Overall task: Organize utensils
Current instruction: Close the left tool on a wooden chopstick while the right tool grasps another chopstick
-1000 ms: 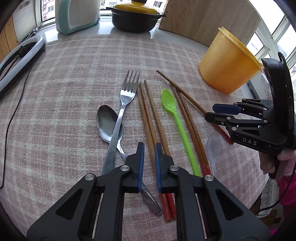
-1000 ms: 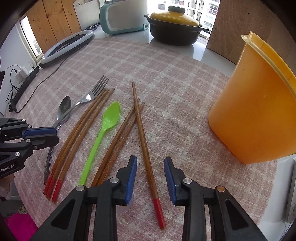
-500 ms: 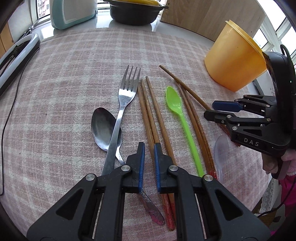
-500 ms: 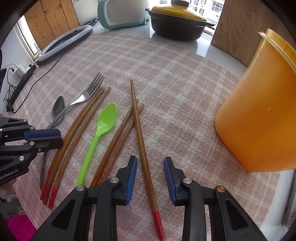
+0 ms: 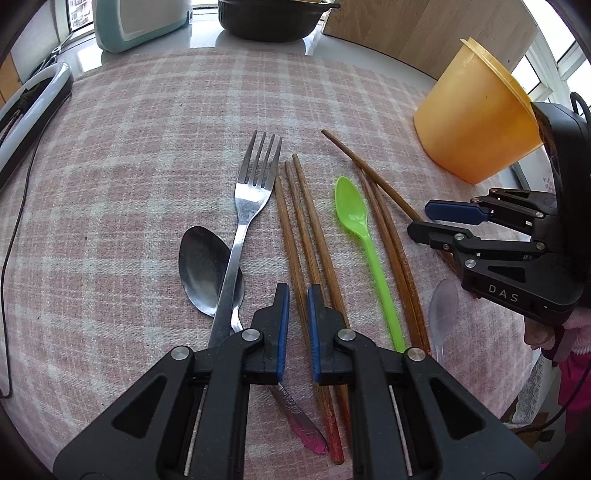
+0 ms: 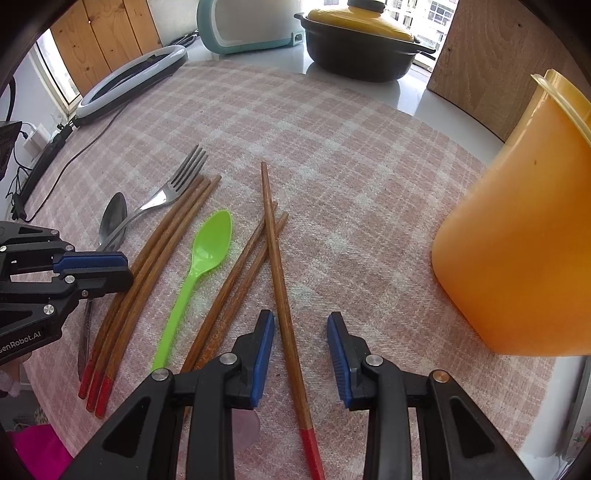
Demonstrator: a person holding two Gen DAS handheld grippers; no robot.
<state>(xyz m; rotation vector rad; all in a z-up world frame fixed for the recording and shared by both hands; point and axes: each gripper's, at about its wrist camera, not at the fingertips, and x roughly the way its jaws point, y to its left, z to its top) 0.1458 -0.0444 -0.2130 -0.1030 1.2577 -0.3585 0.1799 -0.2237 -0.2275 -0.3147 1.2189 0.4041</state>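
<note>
On the pink checked cloth lie a metal fork (image 5: 251,195), a metal spoon (image 5: 205,269), three red-tipped wooden chopsticks (image 5: 306,236), a green plastic spoon (image 5: 354,218), more chopsticks (image 5: 391,236) and a clear plastic spoon (image 5: 441,306). My left gripper (image 5: 295,295) hovers over the three chopsticks, its jaws a narrow gap apart around one, holding nothing. My right gripper (image 6: 301,332) is open, straddling a single long chopstick (image 6: 279,273). The orange cup (image 6: 517,243) stands at the right.
A black pot with a yellow lid (image 6: 362,44), a teal appliance (image 6: 243,22) and a ring light (image 6: 129,79) with its cable stand at the far side. A wooden board (image 6: 491,48) leans behind the cup. The table edge runs close on the right.
Both grippers have moved forward and lower over the utensils. The left gripper's narrow gap is unchanged; the right stays open. No utensil has moved.
</note>
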